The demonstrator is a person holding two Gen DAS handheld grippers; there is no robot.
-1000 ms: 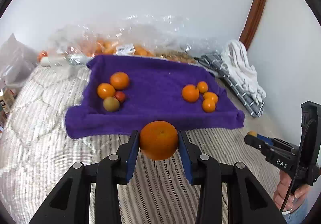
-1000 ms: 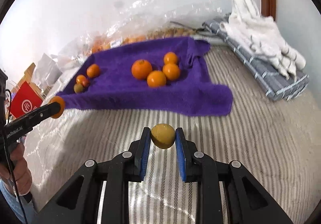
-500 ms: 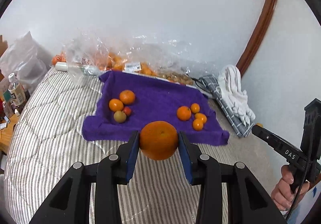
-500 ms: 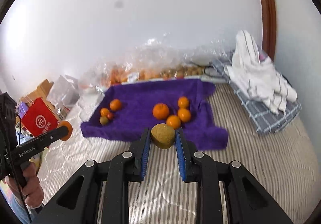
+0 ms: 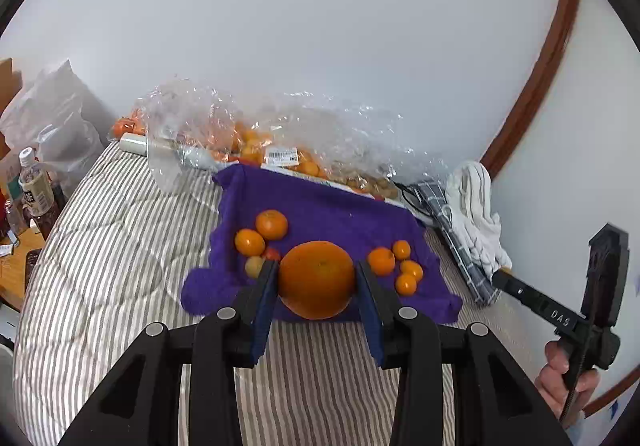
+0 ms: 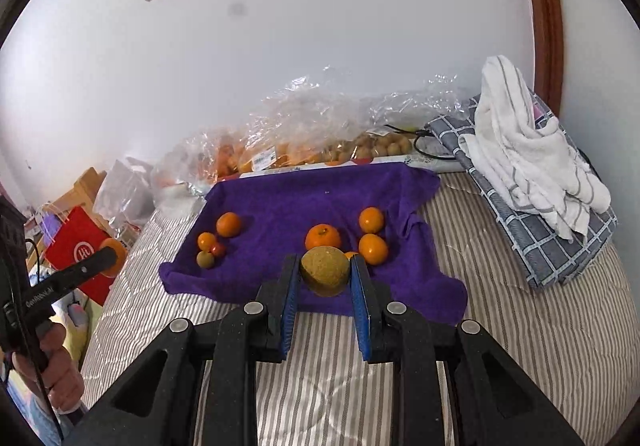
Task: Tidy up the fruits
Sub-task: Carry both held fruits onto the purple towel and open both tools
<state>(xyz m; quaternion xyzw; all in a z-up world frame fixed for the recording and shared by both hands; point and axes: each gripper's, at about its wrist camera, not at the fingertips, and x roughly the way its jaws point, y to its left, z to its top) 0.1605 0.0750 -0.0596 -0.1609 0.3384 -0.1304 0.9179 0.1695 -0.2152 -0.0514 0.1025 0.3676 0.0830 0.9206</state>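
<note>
My left gripper [image 5: 317, 278] is shut on a large orange [image 5: 316, 280], held in the air over the near edge of a purple towel [image 5: 320, 214]. My right gripper [image 6: 325, 272] is shut on a small yellow-green fruit [image 6: 325, 271], also raised above the striped bed. On the purple towel [image 6: 288, 202] lie two groups of fruit: oranges with a small red and a greenish fruit on the left [image 6: 229, 224], several oranges on the right [image 6: 373, 248]. The left gripper with its orange shows at the left edge of the right wrist view [image 6: 110, 251].
Clear plastic bags of fruit [image 5: 256, 142] line the wall behind the towel. A white towel on a grey checked cloth [image 6: 532, 150] lies to the right. Bottles [image 5: 34, 186] and a red bag [image 6: 76, 250] stand beside the bed on the left.
Both grippers have risen and pulled back from the towel, each still holding its fruit. The towel and its fruit now look smaller and farther off.
</note>
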